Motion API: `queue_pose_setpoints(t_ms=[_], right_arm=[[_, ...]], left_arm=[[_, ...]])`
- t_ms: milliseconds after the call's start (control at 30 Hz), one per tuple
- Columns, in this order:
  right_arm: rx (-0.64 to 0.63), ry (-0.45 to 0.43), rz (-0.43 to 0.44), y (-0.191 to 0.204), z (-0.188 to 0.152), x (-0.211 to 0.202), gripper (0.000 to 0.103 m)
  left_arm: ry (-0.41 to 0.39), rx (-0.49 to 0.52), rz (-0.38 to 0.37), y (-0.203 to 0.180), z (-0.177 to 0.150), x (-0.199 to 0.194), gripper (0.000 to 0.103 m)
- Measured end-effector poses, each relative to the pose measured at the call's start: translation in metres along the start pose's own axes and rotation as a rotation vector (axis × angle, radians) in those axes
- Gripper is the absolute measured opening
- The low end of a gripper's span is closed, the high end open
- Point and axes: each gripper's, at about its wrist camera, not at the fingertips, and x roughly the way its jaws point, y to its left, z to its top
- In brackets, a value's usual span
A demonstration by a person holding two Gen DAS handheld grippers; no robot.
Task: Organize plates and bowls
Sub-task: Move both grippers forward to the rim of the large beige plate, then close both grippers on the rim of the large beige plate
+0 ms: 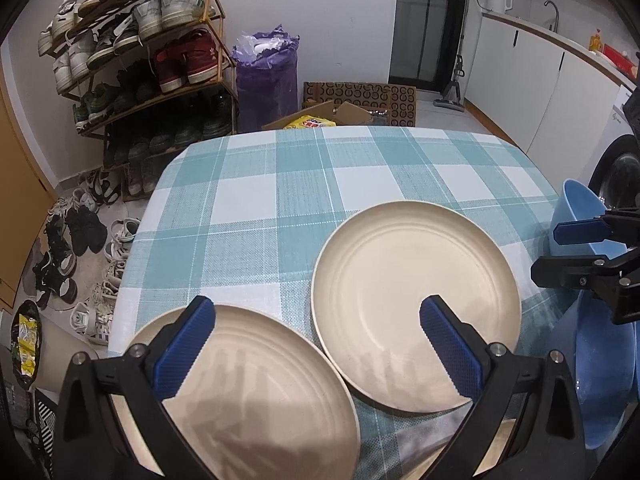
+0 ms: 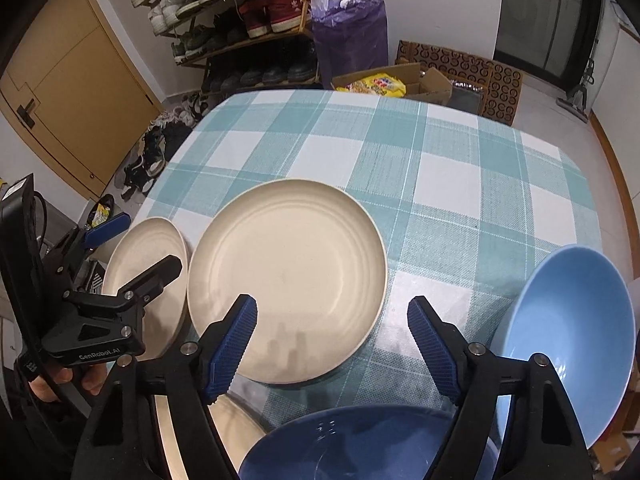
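Cream plates (image 2: 287, 280) – rigid, smooth, likely light, slippery | grasp: rim edge | blue bowls (image 2: 568, 336) beside | left tool (image 1: 316, 344), right tool (image 2: 332, 344): jaws apart, empty

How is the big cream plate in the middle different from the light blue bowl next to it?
The cream plate is flat and shallow, while the light blue bowl is deep, with tall curved sides. The cream plate is off-white with faint rings inside; the light blue bowl is smooth and pale blue. The cream plate sits in the middle of the checked tablecloth, while the light blue bowl sits at its edge. Both are round and empty.
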Motion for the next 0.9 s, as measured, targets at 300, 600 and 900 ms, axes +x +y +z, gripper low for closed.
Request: queue_pose_setpoints(t_ms=[300, 600, 900], right_arm=[[0.064, 0.064, 0.036, -0.014, 0.007, 0.026, 0.080], [0.056, 0.107, 0.012, -0.014, 0.010, 0.041, 0.076], [0.061, 0.120, 0.010, -0.020, 0.010, 0.048, 0.073]], left_arm=[[0.050, 0.018, -0.002, -0.002, -0.002, 0.022, 0.091], [0.087, 0.013, -0.044, -0.003, -0.003, 0.036, 0.069], [0.116, 0.056, -0.059, -0.013, 0.000, 0.047, 0.053]])
